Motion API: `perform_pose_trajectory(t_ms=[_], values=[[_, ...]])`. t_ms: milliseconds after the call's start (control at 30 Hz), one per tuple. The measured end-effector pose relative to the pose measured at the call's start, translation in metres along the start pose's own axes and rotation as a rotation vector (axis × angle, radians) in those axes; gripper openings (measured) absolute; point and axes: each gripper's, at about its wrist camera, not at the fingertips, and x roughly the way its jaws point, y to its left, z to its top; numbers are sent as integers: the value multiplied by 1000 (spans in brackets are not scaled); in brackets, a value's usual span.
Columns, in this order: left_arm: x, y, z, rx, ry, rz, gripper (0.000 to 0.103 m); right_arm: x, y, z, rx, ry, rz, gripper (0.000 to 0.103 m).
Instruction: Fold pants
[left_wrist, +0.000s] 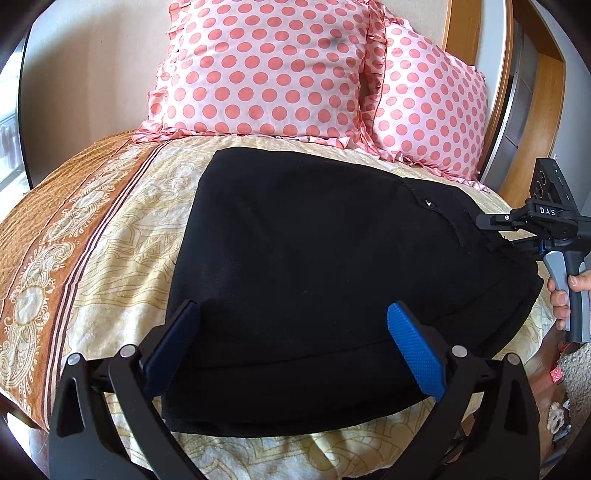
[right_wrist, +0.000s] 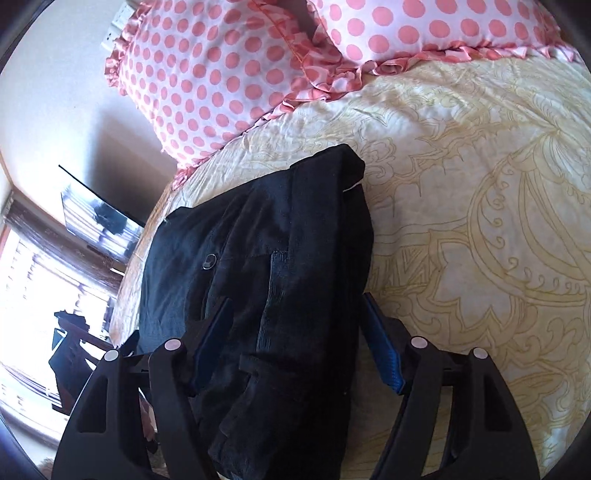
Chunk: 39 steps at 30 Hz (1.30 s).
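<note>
The black pants (left_wrist: 314, 266) lie folded in a thick stack on the cream patterned bedspread (left_wrist: 129, 229). My left gripper (left_wrist: 291, 317) is open, its blue pads wide apart over the near folded edge. My right gripper (right_wrist: 295, 306) is open, one finger on each side of the waistband end of the pants (right_wrist: 266, 258), where a button (right_wrist: 208, 261) and a belt loop show. The right gripper also shows in the left wrist view (left_wrist: 491, 225) at the pants' right edge, held by a hand.
Two pink polka-dot pillows (left_wrist: 266, 70) (left_wrist: 428, 110) lean at the head of the bed. A brown patterned border (left_wrist: 48, 236) runs along the bed's left side. A wooden door frame (left_wrist: 535, 74) stands at the right. A window and dark furniture (right_wrist: 70, 354) show beyond the bed edge.
</note>
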Motion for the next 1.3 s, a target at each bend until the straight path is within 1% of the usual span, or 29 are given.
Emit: perform_pose_trajectory(t_ms=[100,167,233,300,367,500,567,633,667,700,833,900,967,1033,1100,1133,1167,1200,1300], values=[[0,0,0,1,-1,-1,101,0,-9,3,56,-21,39,72],[-1,0,0,1,-2,-1,101,2,-9,4,57,-30,45,72],[-1,0,0,1,-3,-1,101,3,-4,3,28,-27,34,67],[-1,0,0,2,-2,0,101,1,-3,2,20,-35,50,57],[-1,0,-1,0,-3,-1,101,-4,-2,2,4,-53,76,55],[-1,-1,0,1,-4,5,101,5,-10,3,24,-26,59,54],[-2,-1,0,2,-4,1,101,6,-9,4,23,-37,58,54],[-2,-2,0,3,-5,0,101,6,-8,4,21,-42,39,46],[-2,-2,0,3,-5,1,101,6,-6,4,19,-39,62,26],[-2,-2,0,3,-6,2,101,2,-2,3,14,-55,85,23],[-1,-2,1,-1,-10,5,101,-12,27,3,-78,-113,158,21],[-1,-1,1,-5,-13,1,101,-12,35,4,-116,-115,125,20],[-6,2,3,-23,-22,-29,101,-9,29,5,-101,-103,92,20],[-18,11,12,-50,-64,-76,101,-5,16,5,-57,-92,85,20],[-31,24,26,-84,-118,-69,101,-2,7,2,-25,-83,81,20],[-33,33,35,-108,-122,-64,101,0,3,2,-16,-82,85,20],[-31,43,44,-140,-105,-71,101,0,2,1,-12,-81,87,20],[-23,55,54,-178,-69,-99,101,1,1,0,-9,-82,89,20],[14,88,77,-304,82,-183,99,1,-1,0,-1,-79,96,20]])
